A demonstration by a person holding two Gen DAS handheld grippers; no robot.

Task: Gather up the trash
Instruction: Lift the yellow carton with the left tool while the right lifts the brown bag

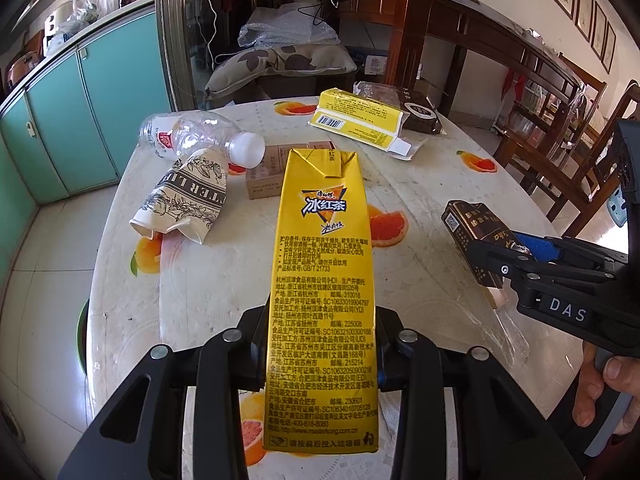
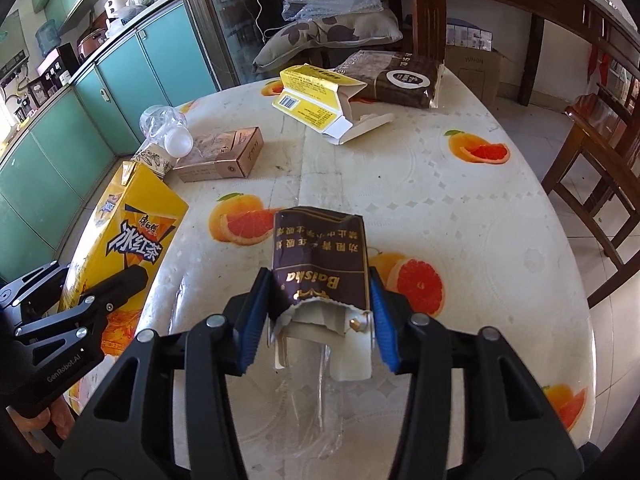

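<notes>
Left gripper [image 1: 320, 356] clamps the tea carton [image 1: 322, 280] aloft for disposal, while to the carton's right the right gripper [image 2: 318, 312] grips the torn cigarette pack [image 2: 320, 264] above the table [image 2: 500, 240].

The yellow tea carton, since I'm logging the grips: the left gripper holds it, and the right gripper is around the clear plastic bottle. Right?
Not quite. The left gripper does hold the yellow tea carton, but the right gripper is around the brown cigarette pack, as the right wrist view shows. The plastic bottle lies untouched.
</notes>
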